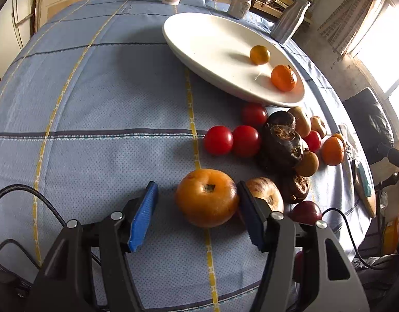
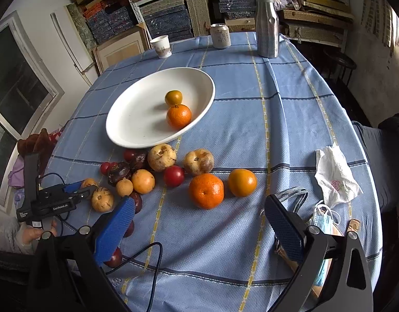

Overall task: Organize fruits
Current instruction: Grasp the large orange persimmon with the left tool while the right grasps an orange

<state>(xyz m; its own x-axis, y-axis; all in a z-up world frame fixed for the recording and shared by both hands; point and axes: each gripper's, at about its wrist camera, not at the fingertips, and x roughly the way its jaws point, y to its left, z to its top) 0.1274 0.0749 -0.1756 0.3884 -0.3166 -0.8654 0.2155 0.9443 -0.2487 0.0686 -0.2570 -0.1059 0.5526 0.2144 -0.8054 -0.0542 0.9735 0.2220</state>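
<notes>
A white plate holds a small yellow-orange fruit and a tangerine. It also shows in the right wrist view. My left gripper is open around an orange persimmon; the right finger touches it, the left pad stands apart. Red tomatoes, dark fruits and pale fruits lie close by. My right gripper is open and empty, just short of a large tangerine and an orange. The left gripper shows at far left in the right wrist view.
A paper cup, a can and a metal bottle stand at the table's far edge. A crumpled tissue and a face mask lie at the right. Cables trail near both grippers.
</notes>
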